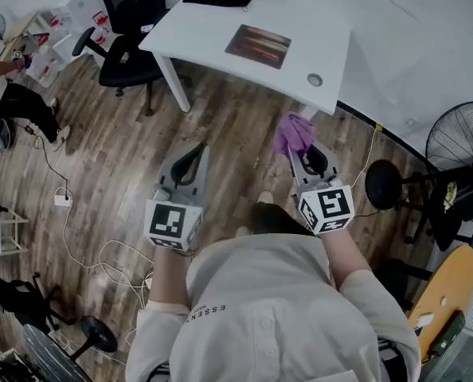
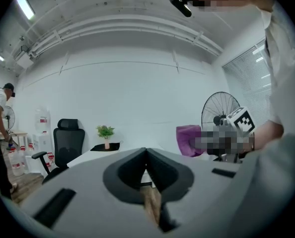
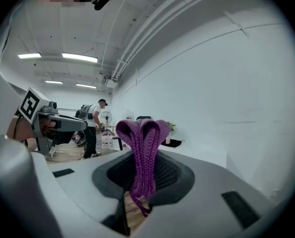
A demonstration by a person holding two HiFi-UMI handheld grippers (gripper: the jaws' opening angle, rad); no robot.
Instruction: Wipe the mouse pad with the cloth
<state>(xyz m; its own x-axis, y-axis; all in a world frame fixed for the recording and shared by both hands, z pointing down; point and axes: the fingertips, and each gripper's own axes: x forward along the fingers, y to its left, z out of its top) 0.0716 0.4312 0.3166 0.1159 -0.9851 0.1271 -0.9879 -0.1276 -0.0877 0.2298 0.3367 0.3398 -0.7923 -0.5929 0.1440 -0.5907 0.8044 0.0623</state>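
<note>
Right gripper (image 1: 302, 156) pinching cloth (image 1: 294, 132), seemingly beside desk (image 1: 205, 34)

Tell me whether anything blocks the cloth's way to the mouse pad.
Nothing visible does. The cloth, pinched in the right tongs, is held over the floor short of the desk; the mouse pad lies bare on it ahead.

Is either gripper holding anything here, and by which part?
The right gripper pinches the purple cloth across its bunched middle, folds sticking out ahead. The left gripper is shut on nothing.
</note>
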